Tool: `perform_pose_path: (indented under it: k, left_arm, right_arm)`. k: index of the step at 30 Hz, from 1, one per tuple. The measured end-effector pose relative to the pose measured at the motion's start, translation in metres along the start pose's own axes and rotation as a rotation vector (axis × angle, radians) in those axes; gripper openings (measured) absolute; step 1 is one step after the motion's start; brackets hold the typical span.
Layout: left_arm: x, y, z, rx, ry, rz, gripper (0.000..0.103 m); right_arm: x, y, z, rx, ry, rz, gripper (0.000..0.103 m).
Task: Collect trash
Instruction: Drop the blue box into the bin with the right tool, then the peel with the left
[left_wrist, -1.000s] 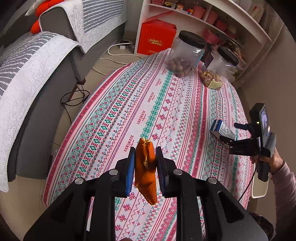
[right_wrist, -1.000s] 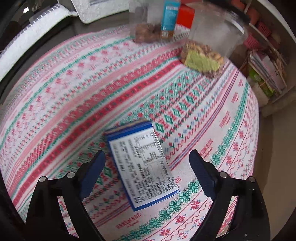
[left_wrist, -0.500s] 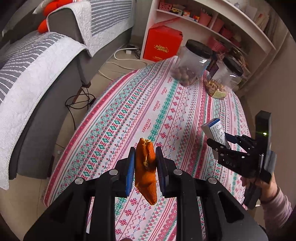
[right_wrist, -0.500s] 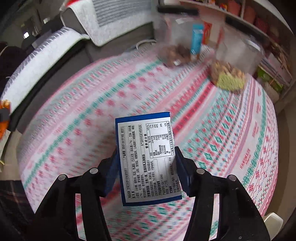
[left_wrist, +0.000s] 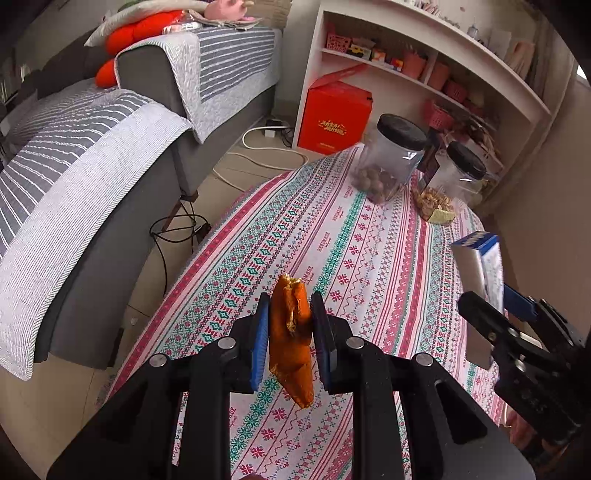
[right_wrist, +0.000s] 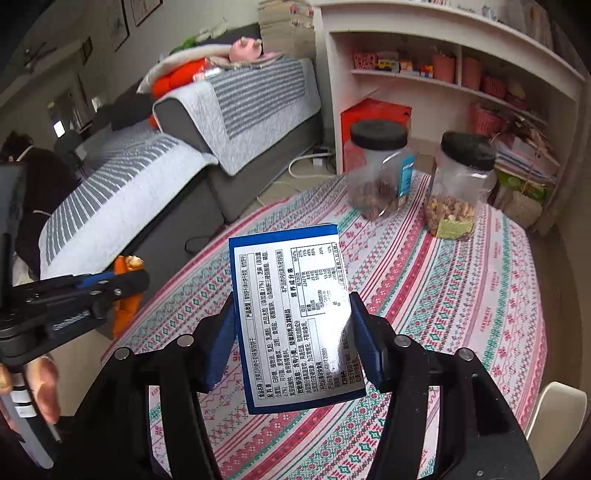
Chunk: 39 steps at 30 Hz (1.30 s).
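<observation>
My left gripper is shut on an orange peel and holds it above the patterned tablecloth. My right gripper is shut on a blue and white box with a printed label, lifted above the table. In the left wrist view the box shows at the right in the right gripper. In the right wrist view the left gripper with the peel shows at the left.
Two black-lidded clear jars with nuts stand at the table's far end. A grey sofa with striped covers is to the left. A white shelf and a red box stand behind. Cables lie on the floor.
My right gripper closed on the box and lifted it off the table, now higher. My left gripper has also risen and pulled back, still holding the peel.
</observation>
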<state>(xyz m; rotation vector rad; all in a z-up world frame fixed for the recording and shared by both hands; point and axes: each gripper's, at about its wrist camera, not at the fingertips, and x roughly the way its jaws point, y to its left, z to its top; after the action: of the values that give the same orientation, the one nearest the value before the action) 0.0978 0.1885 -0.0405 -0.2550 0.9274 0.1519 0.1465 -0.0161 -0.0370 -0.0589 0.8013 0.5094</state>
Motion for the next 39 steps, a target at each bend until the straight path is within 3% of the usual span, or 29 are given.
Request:
perform_pose_path:
  k: [8, 18, 32, 39]
  left_arm:
    - [-0.003, -0.004, -0.005, -0.025, -0.007, -0.021, 0.022]
    - [0.003, -0.023, -0.019, -0.029, 0.040, -0.081, 0.022]
    - [-0.027, -0.066, -0.019, 0.021, -0.060, -0.198, 0.022]
    - [-0.031, -0.096, -0.025, 0.064, -0.101, -0.198, 0.022]
  right_arm:
    - [-0.042, -0.015, -0.021, 0.113, -0.135, -0.028, 0.056]
    - [-0.053, -0.037, -0.032, 0.101, -0.139, -0.094, 0.056]
    - [-0.123, -0.062, -0.045, 0.161, -0.324, -0.259, 0.056]
    - [-0.150, -0.089, -0.063, 0.174, -0.363, -0.379, 0.056]
